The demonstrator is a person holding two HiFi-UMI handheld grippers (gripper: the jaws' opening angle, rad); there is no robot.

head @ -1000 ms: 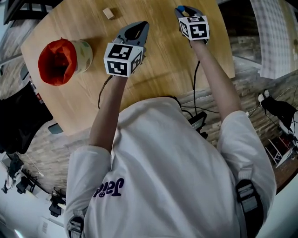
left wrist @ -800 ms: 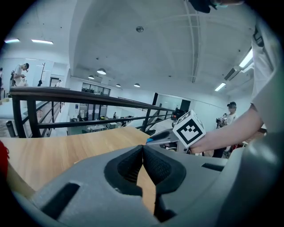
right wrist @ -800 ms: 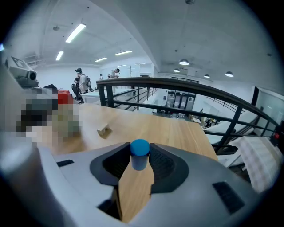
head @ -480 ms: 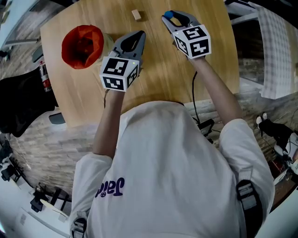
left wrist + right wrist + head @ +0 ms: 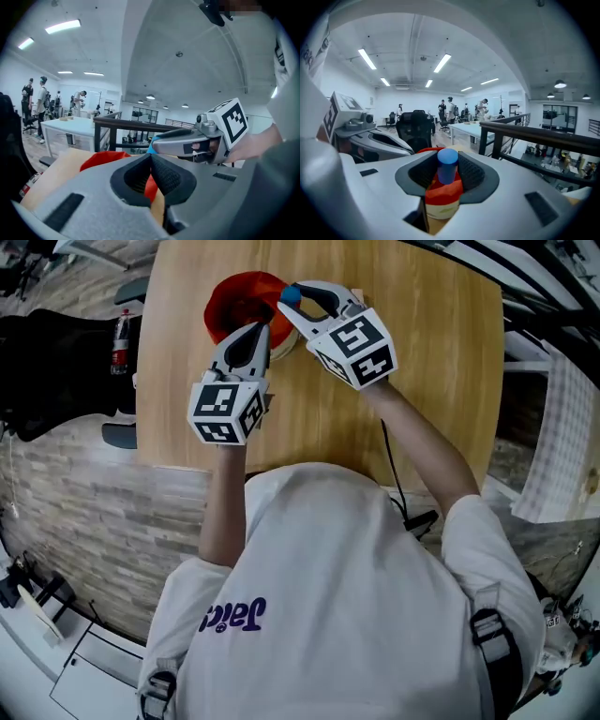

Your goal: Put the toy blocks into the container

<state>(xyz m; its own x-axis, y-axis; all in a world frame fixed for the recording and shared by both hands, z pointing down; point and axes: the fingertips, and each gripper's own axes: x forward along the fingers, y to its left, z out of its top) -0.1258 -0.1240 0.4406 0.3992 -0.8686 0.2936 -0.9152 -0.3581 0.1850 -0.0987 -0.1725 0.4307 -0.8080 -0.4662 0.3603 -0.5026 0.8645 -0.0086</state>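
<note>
A red-lined container with a cream wall stands on the wooden table. My right gripper is shut on a small blue cylinder block and holds it at the container's right rim. In the right gripper view the blue block stands upright between the pads, with the container right below it. My left gripper hovers just in front of the container with its jaws shut and nothing in them. Its own view shows the closed tips before the red container.
A black chair or bag stands off the table's left edge, beside a red-capped bottle. A pale checked cloth hangs at the right. The table's near edge runs just in front of the person's chest.
Both grippers have swung left toward the container, and the right one has carried the blue block to its rim. The small wooden block on the table has left the view.
</note>
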